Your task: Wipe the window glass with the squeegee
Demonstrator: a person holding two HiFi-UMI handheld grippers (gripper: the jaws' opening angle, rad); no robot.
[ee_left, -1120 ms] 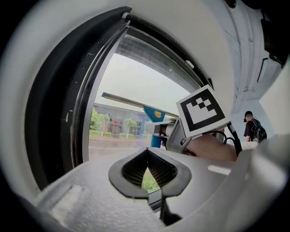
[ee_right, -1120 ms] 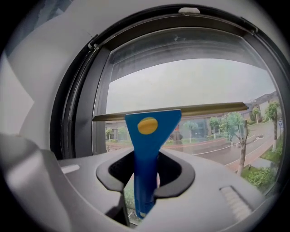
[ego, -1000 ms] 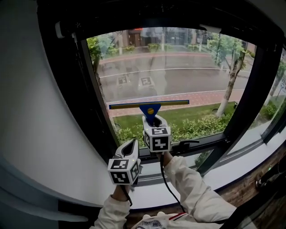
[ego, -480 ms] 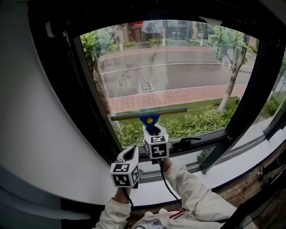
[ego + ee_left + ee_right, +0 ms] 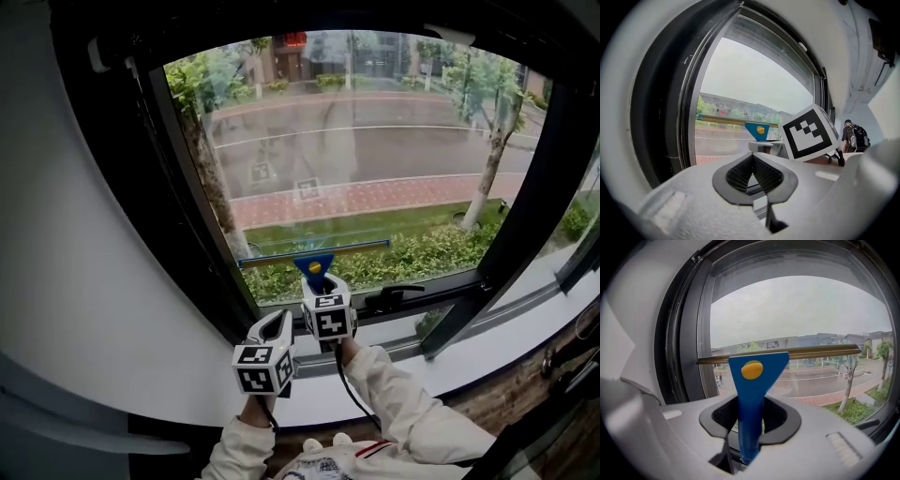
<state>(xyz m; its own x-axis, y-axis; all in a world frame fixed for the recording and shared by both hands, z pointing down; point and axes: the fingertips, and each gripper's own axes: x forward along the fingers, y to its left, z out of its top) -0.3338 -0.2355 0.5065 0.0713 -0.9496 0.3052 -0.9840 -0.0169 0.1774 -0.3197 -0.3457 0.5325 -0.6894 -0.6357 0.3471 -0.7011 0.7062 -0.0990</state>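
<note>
as right gripper (image 5: 319,282) clamps squeegee (image 5: 315,263), left gripper (image 5: 277,320) idles.

Squeegee (image 5: 314,251): lying level against the lower window glass (image 5: 375,141), blue handle pointing down.
Right gripper (image 5: 318,281): clamping that handle from below.
Left gripper (image 5: 277,319): hovering just beside, lower left.

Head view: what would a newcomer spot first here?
The squeegee with its blue handle stands out first, its long blade level across the low part of the window glass, near the bottom frame. The right tool is shut on the handle, directly below the blade. The left tool sits lower left of it, shut on nothing and off the glass.
</note>
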